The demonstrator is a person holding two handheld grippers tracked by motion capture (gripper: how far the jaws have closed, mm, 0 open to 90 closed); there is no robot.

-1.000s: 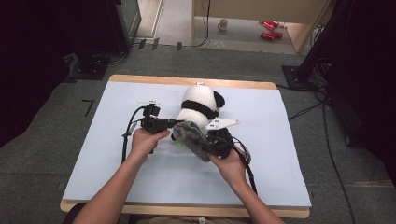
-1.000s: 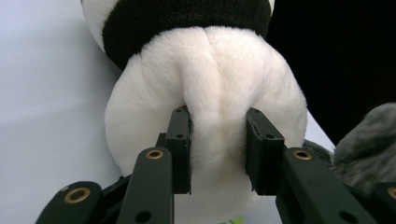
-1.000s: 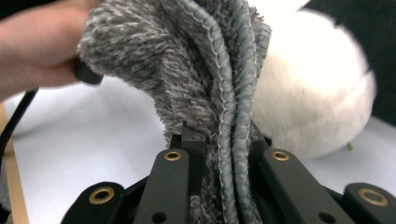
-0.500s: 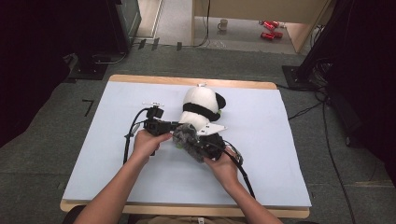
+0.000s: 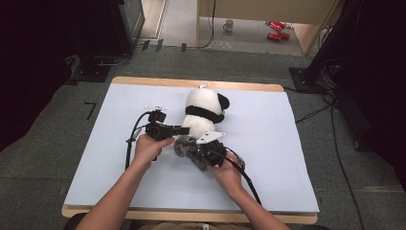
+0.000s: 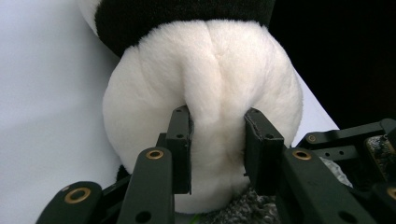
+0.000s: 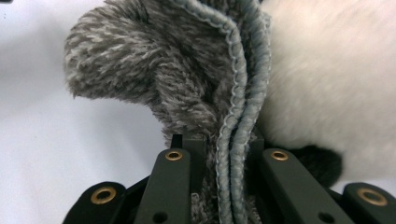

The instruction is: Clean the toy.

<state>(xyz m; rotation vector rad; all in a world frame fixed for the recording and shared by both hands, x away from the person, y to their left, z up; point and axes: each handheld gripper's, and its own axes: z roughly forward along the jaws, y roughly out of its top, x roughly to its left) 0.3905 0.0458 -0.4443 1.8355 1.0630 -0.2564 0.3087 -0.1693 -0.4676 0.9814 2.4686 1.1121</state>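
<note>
1. The plush panda (image 5: pixel 203 112) lies near the middle of the pale blue table mat (image 5: pixel 95 158), its head with the black ear pointing toward 1 o'clock; its place matches the earlier frames.
2. The left gripper (image 5: pixel 184 130) reaches in from 9 o'clock and has not shifted since a second ago. In the left gripper view its jaws pinch a fold of the panda's white rump (image 6: pixel 212 140), the fur bulging between and around the pads.
3. The right gripper (image 5: pixel 194 152) sits at 6 o'clock of the panda, just beside the toy's lower end. Compared with a second ago it lies lower in the high view, closer to the mat and nearer the person, and its hand has slid toward 5 o'clock.
4. Its jaws are pressed tight on a grey fuzzy cloth (image 7: pixel 187 84) with a light blue stitched hem (image 7: pixel 238 140); the hem runs up between the two jaws.
5. The cloth rests against the panda's white fur (image 7: pixel 336 79), touching it at 3 o'clock in the right gripper view.
6. In the high view the grey cloth (image 5: pixel 184 146) bunches between the two grippers, as it did before.
</note>
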